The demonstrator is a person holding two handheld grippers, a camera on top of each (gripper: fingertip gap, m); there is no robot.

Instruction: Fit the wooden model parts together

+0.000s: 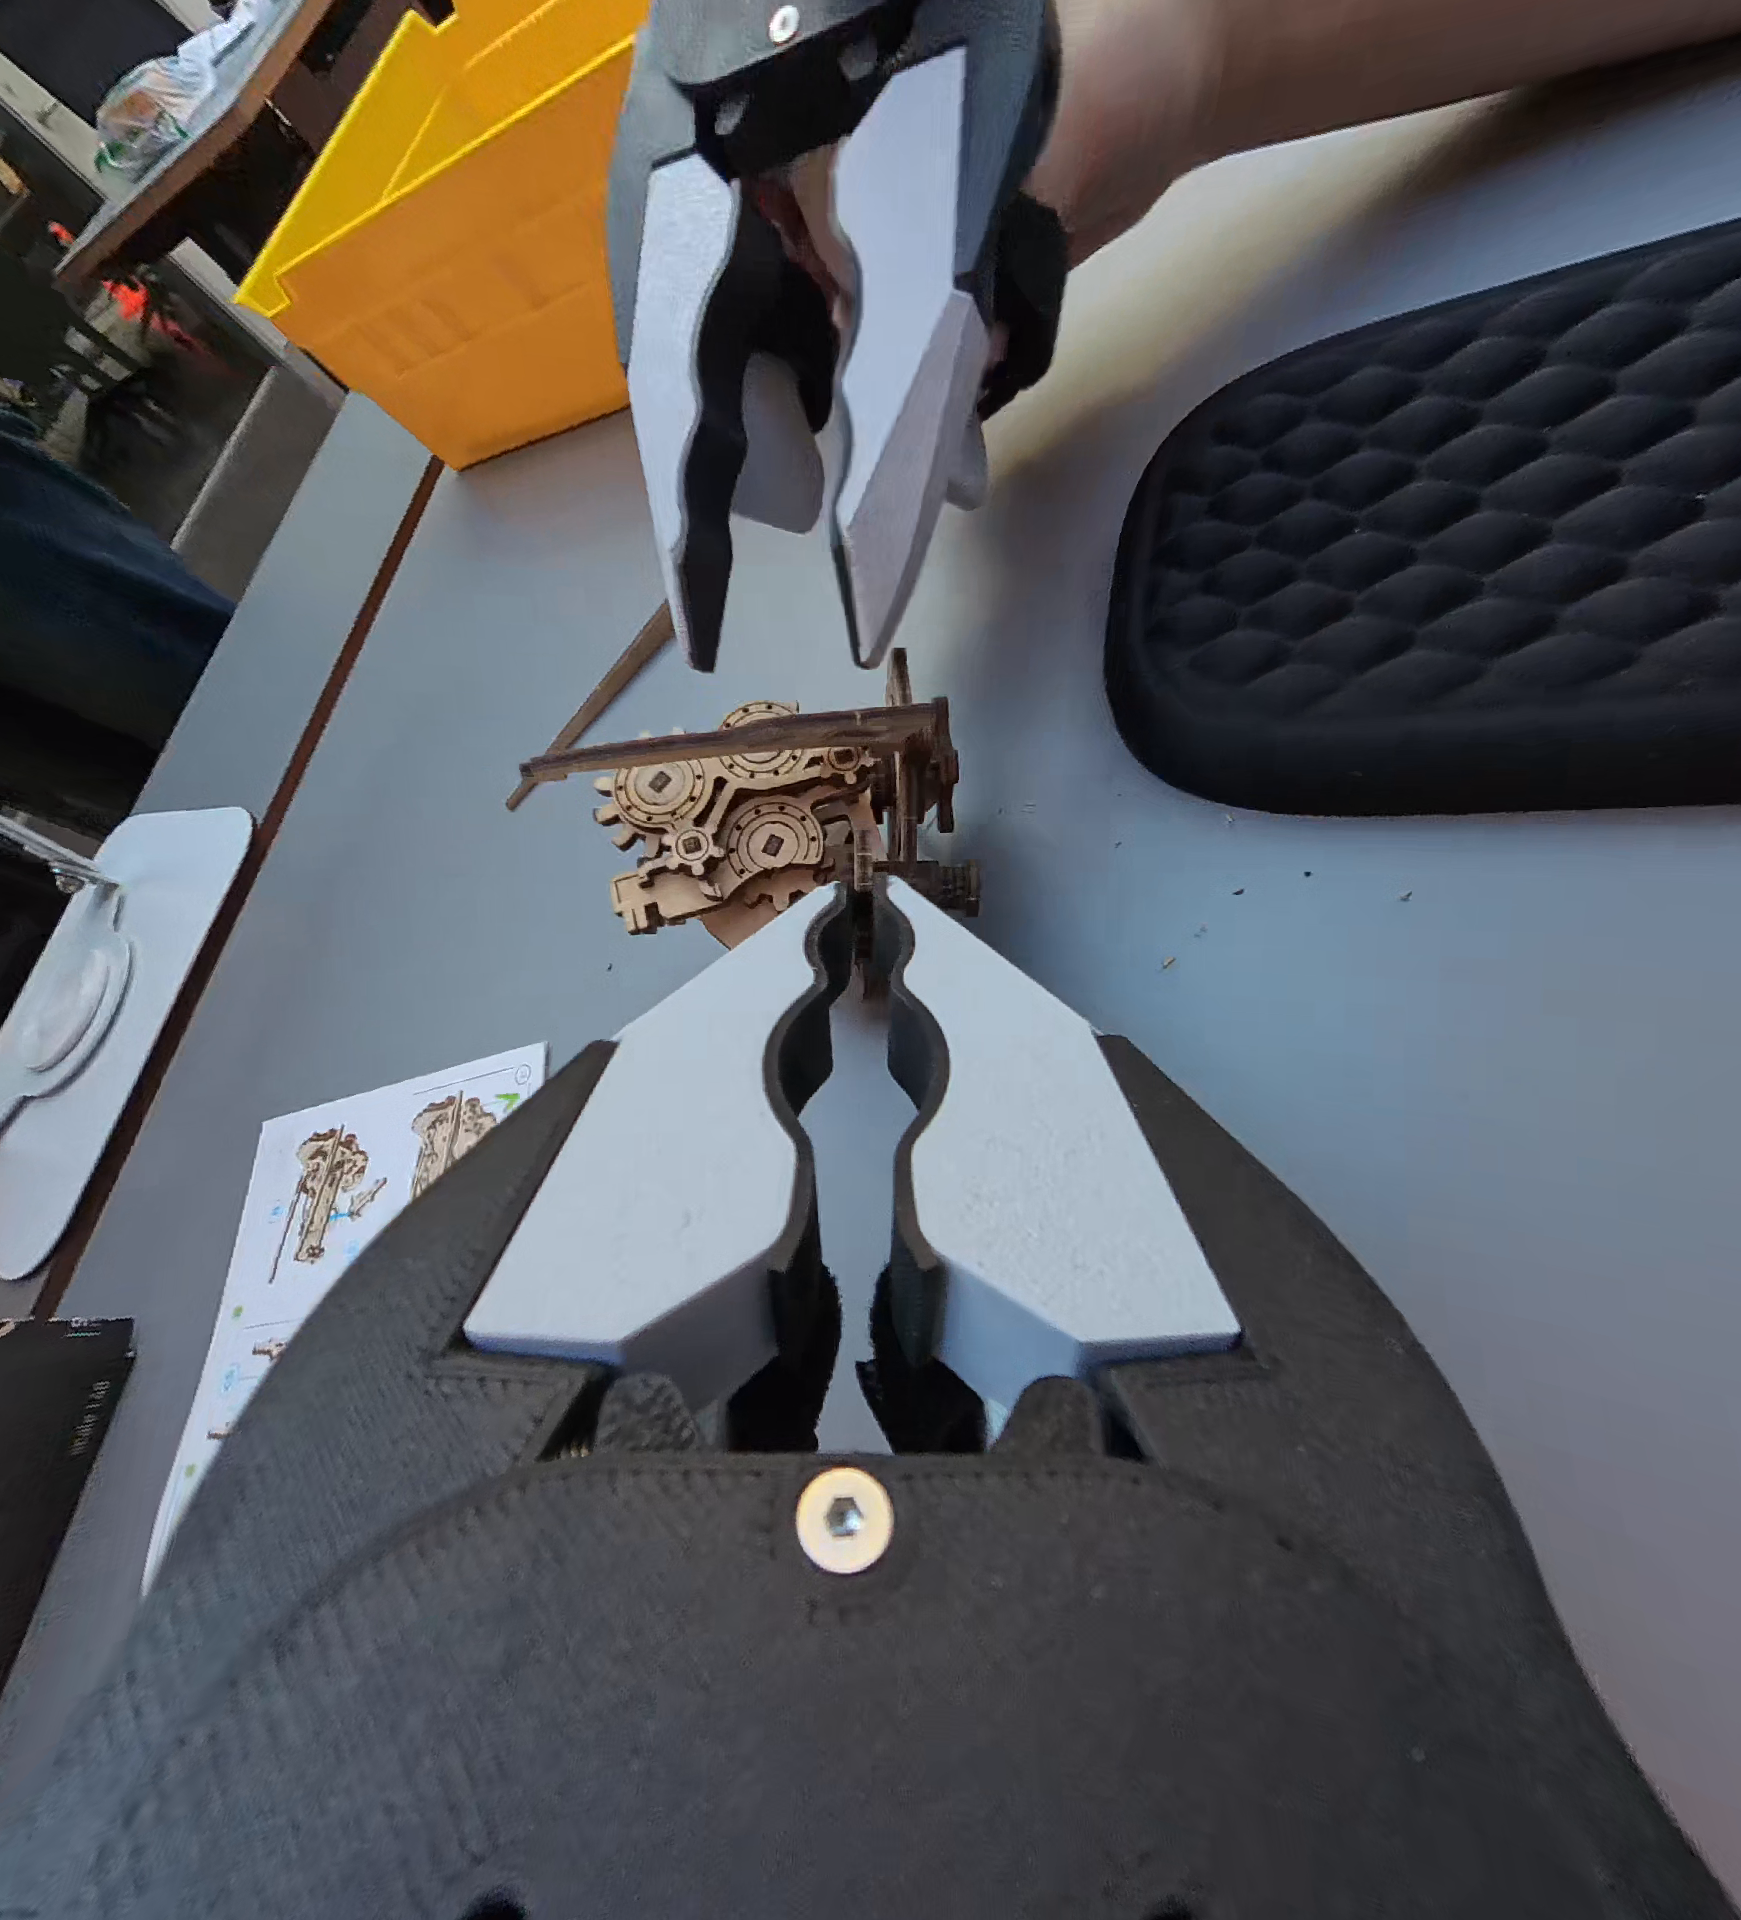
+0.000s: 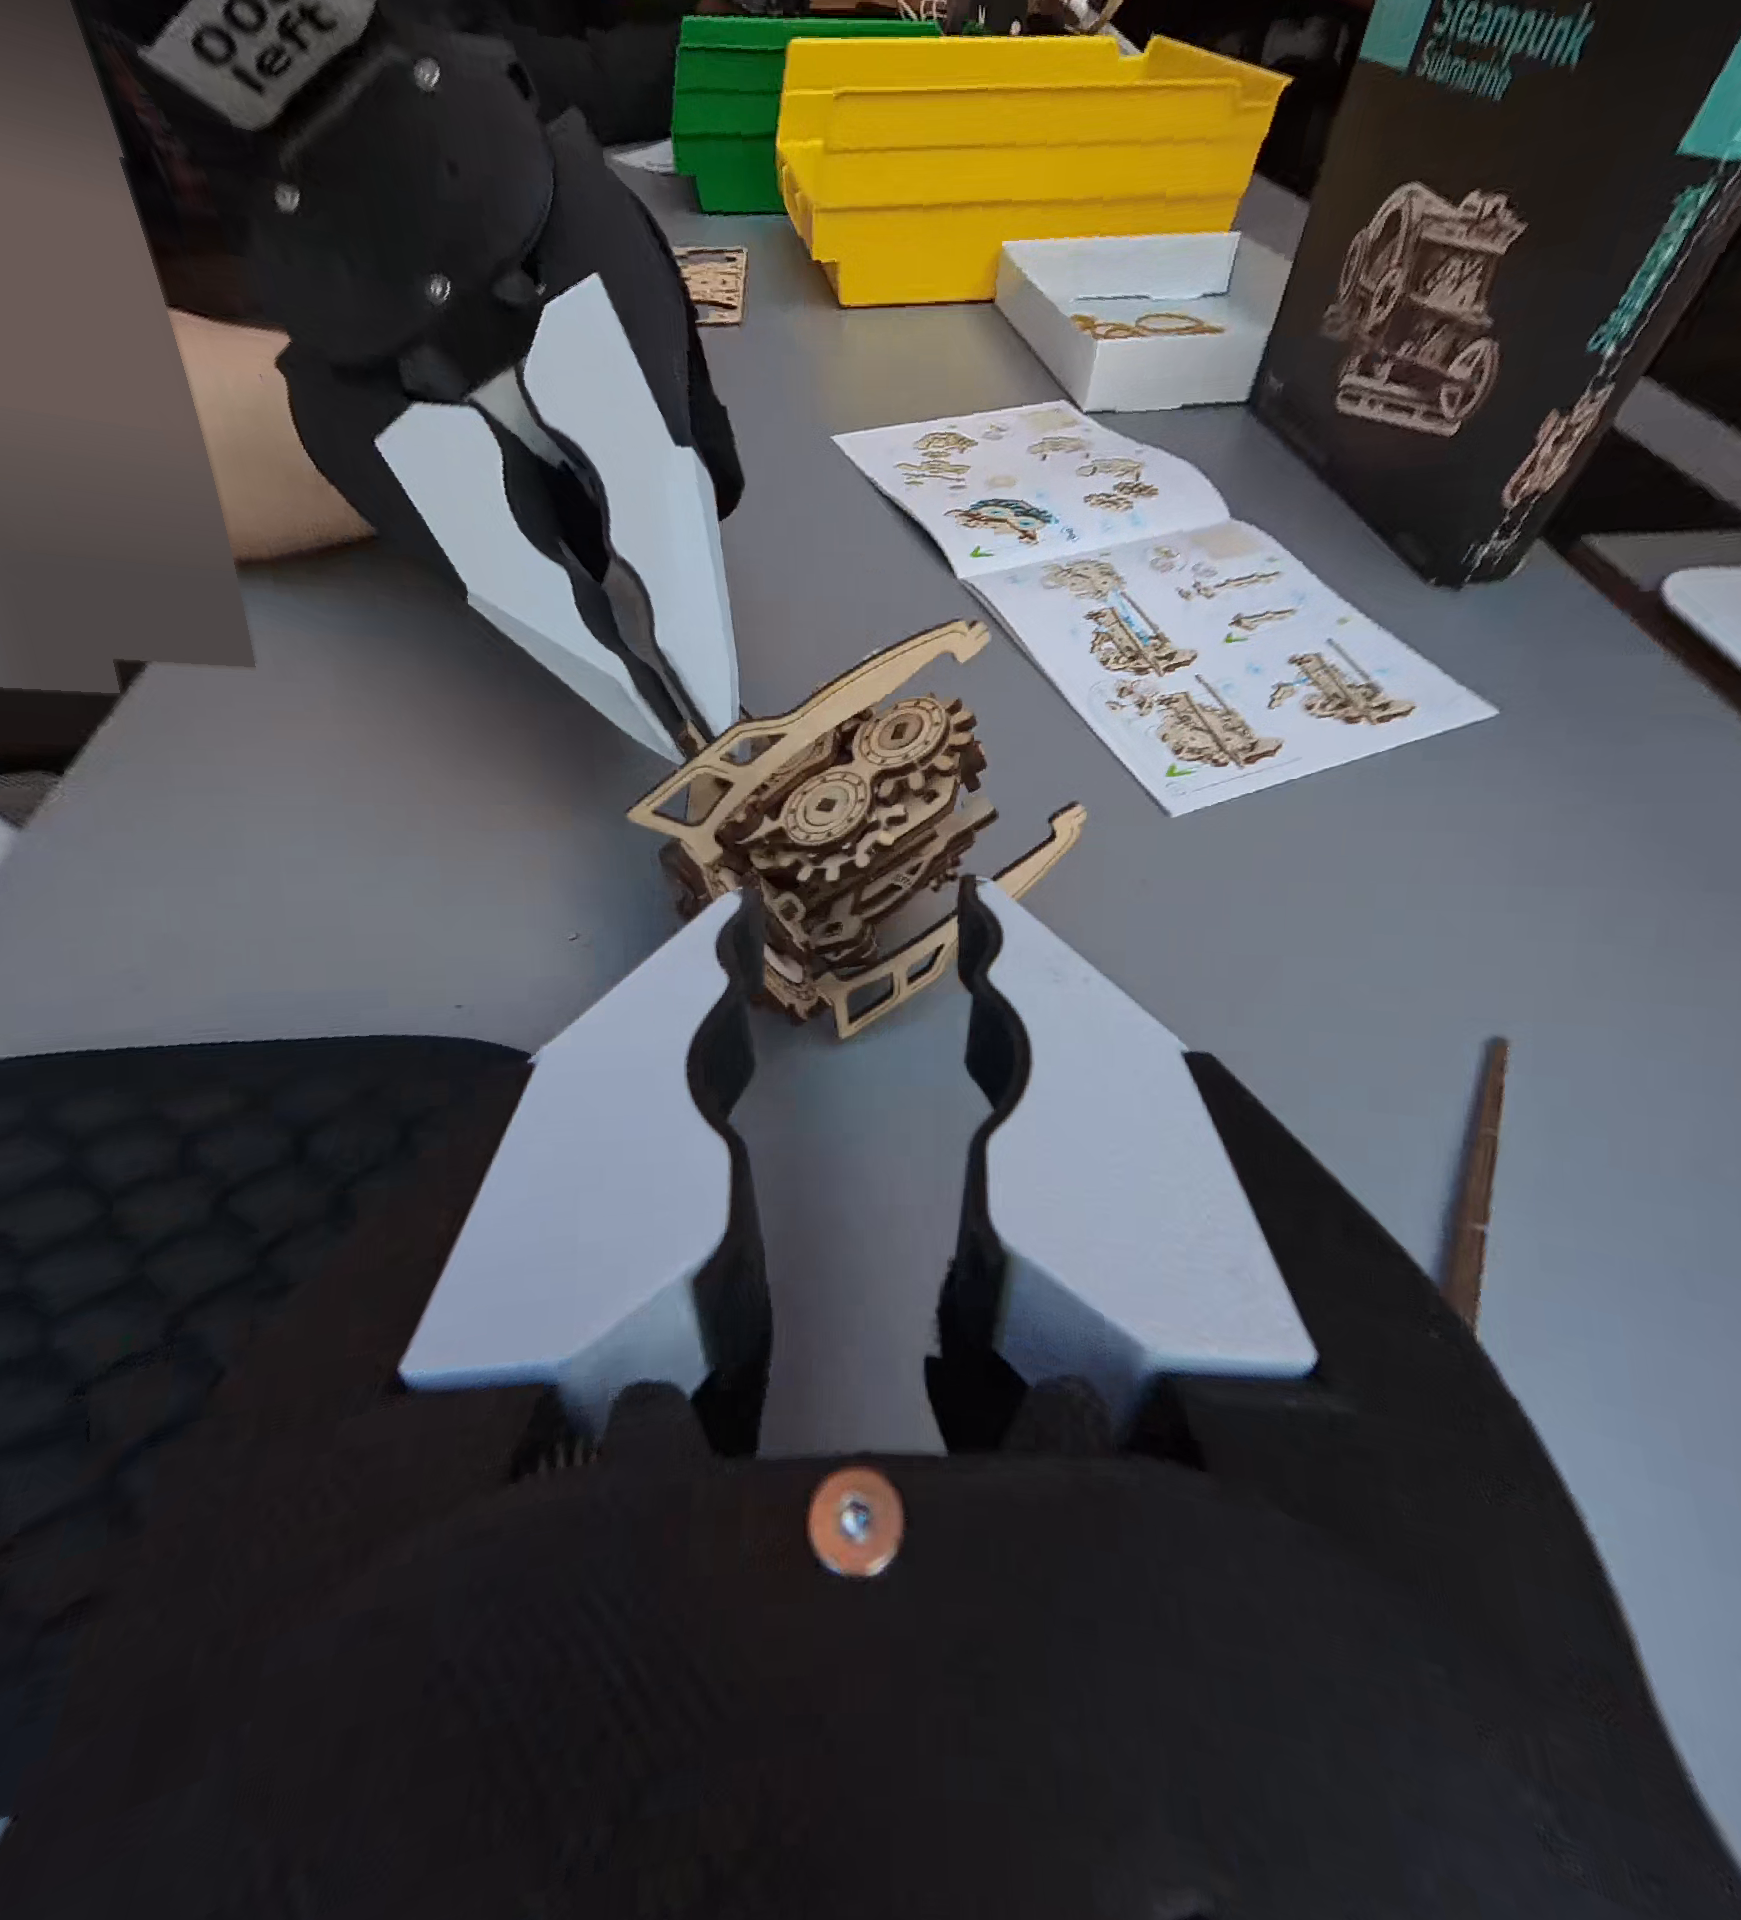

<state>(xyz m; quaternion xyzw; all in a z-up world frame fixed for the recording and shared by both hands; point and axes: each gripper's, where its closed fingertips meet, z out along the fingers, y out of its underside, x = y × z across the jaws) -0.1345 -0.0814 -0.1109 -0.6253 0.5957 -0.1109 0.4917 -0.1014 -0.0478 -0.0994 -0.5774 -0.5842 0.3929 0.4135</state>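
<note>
A wooden gear model (image 1: 752,821) with stacked cogs and thin frame plates stands on the grey table (image 1: 1261,1143). My left gripper (image 1: 861,914) is shut on a thin plate at the model's near edge. In the right wrist view the left gripper (image 2: 689,738) pinches the model (image 2: 845,831) at its upper left frame. My right gripper (image 2: 853,904) is open, its tips on either side of the model's lower part without clearly touching it. In the left wrist view the right gripper (image 1: 783,655) hangs just above the model.
A loose wooden stick (image 2: 1474,1174) lies right of my right gripper. A black quilted pad (image 1: 1489,540), an instruction sheet (image 2: 1157,603), a tall black box (image 2: 1468,291), a white tray (image 2: 1126,312) and yellow (image 2: 1001,177) and green bins (image 2: 731,114) surround the work spot. The tips of one gripper are about 6 cm away from the tips of the other.
</note>
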